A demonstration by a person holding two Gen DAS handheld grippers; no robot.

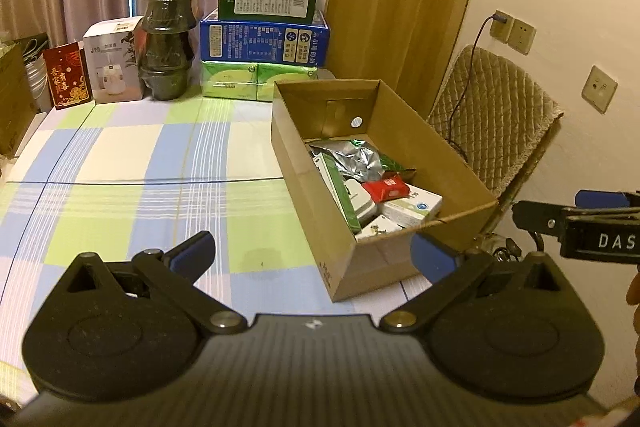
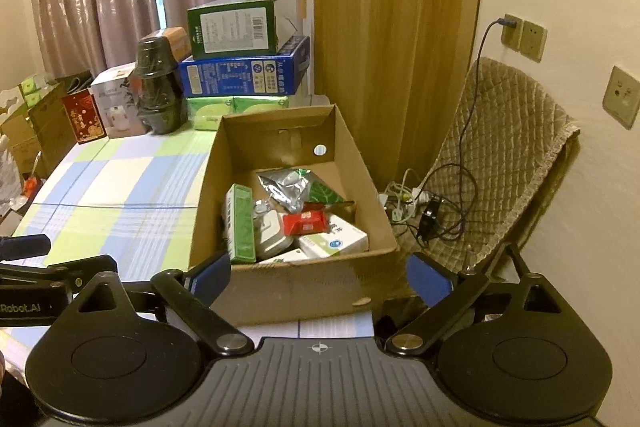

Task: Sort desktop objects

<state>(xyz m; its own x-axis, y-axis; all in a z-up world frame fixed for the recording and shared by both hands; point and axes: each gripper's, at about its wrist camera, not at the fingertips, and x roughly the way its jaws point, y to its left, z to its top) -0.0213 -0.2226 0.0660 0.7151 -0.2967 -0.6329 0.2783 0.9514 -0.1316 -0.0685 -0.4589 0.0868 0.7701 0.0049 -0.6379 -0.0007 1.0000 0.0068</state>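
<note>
right gripper (image 2: pixel 320 279): spread, empty, nearer, facing cardboard box (image 2: pixel 288 291) short near wall; box long axis near-far. left gripper (image 1: pixel 312 259): spread, empty; box right.

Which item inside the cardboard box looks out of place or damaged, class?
The silver foil packet in the cardboard box looks crumpled and torn open, lying loosely on the neat small cartons. The green carton leans tilted against the box's left wall.

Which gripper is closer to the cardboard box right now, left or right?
Right. The right gripper faces the cardboard box head-on, fingers flanking its near wall. The left gripper sits off toward its left corner.
</note>
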